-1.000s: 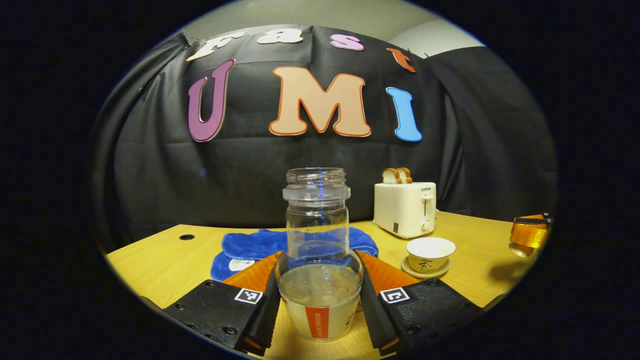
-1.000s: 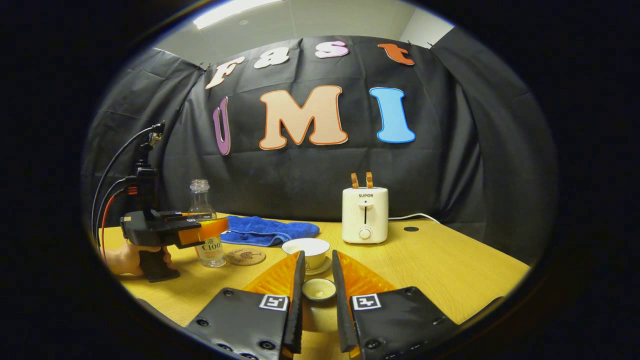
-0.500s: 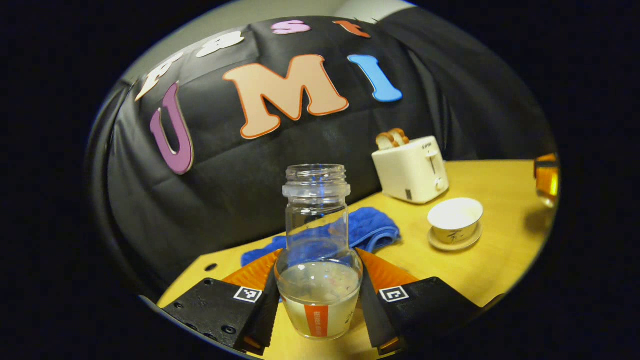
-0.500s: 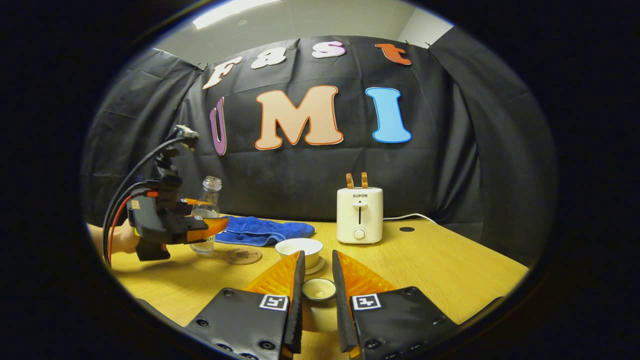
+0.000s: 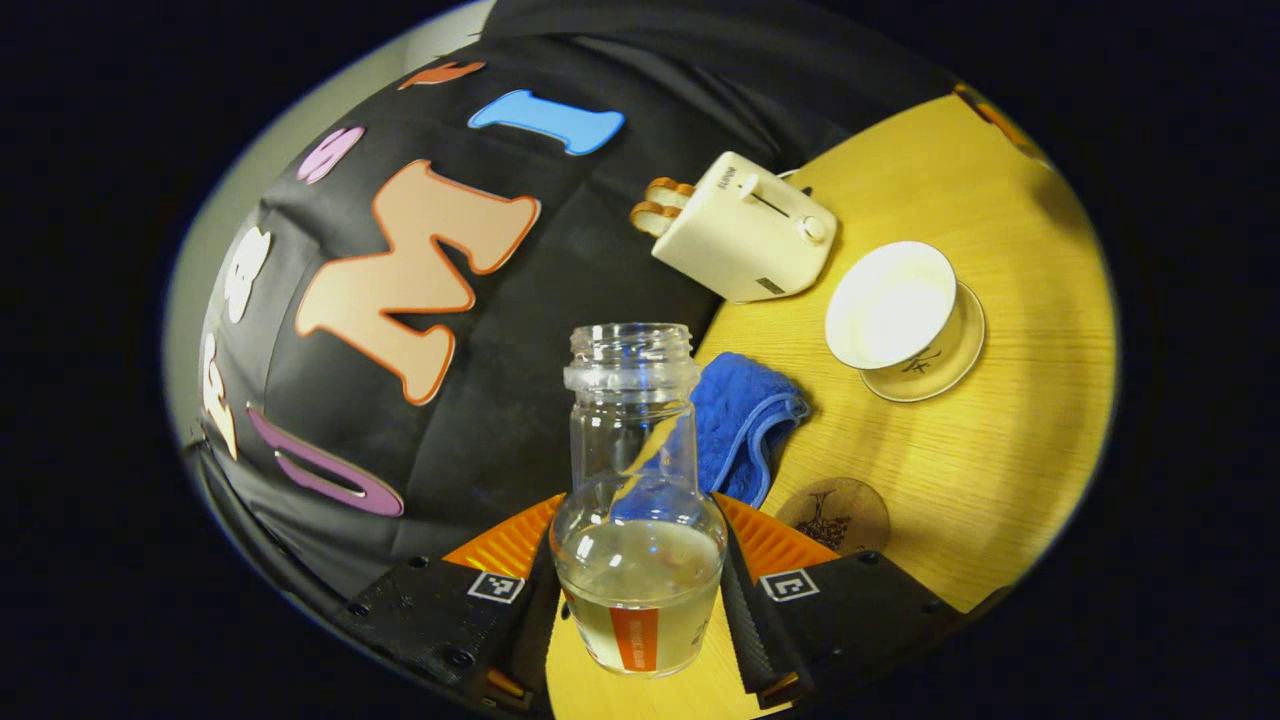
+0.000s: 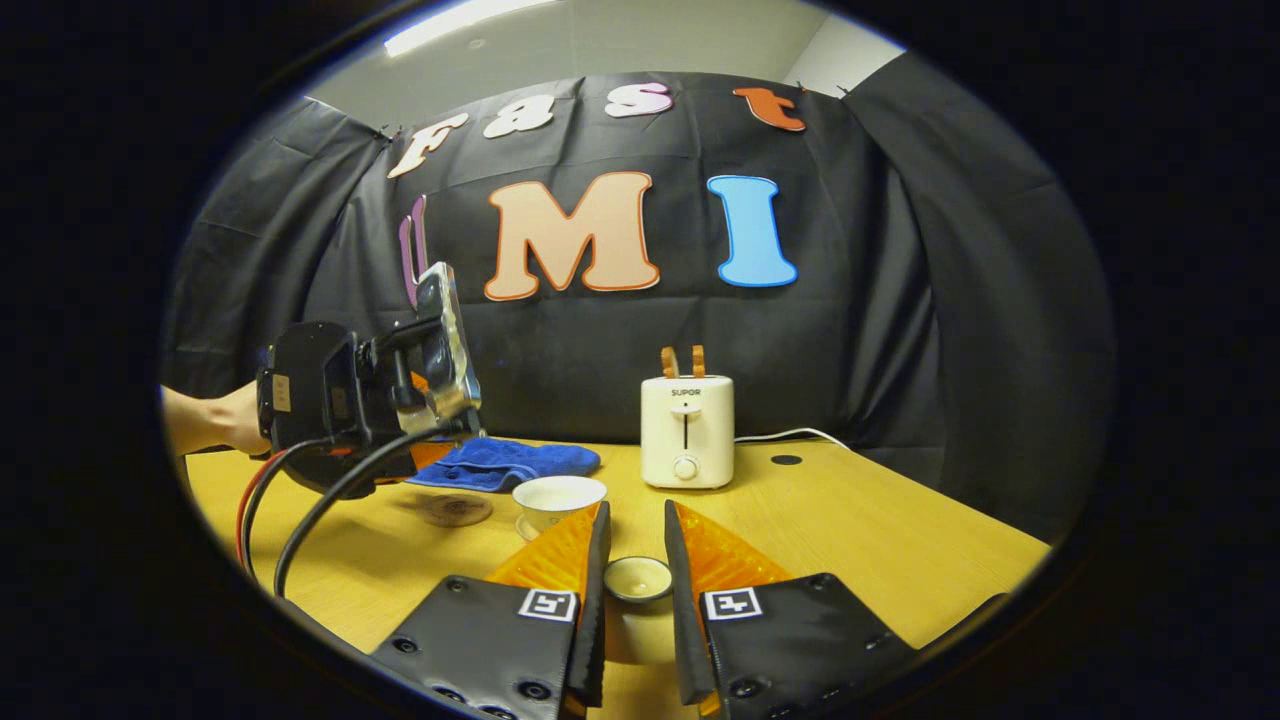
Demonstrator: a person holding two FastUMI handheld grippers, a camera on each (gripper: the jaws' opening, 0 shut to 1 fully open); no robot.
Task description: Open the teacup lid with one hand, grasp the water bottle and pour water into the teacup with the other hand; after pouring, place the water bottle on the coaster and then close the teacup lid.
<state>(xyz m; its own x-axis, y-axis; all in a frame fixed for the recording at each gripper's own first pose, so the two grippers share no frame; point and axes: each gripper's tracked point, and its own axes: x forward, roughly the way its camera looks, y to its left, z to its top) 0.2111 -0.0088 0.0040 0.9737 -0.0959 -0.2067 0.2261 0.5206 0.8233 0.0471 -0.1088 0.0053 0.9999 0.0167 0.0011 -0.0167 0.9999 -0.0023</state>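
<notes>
My left gripper (image 5: 638,515) is shut on a clear glass water bottle (image 5: 636,590) with an orange label, about a third full and uncapped. It is lifted off the table and rolled sideways. Past the bottle's mouth, to the right, the white teacup (image 5: 888,303) stands uncovered on its saucer (image 5: 945,362). A round brown coaster (image 5: 835,513) lies nearer. My right gripper (image 6: 636,535) is shut on the small white teacup lid (image 6: 638,578), low over the table in front of the teacup (image 6: 556,497). The left gripper (image 6: 365,405) hangs tilted to the teacup's left, above the coaster (image 6: 455,508).
A cream toaster (image 6: 686,430) with two bread slices stands behind the teacup, its cord trailing right. A blue towel (image 6: 500,462) lies at the back left of the wooden table (image 6: 880,540). A hand (image 6: 215,420) holds the left gripper.
The left gripper has lifted the bottle off the table and rolled it sideways toward the teacup. The right gripper has kept the lid, almost still.
</notes>
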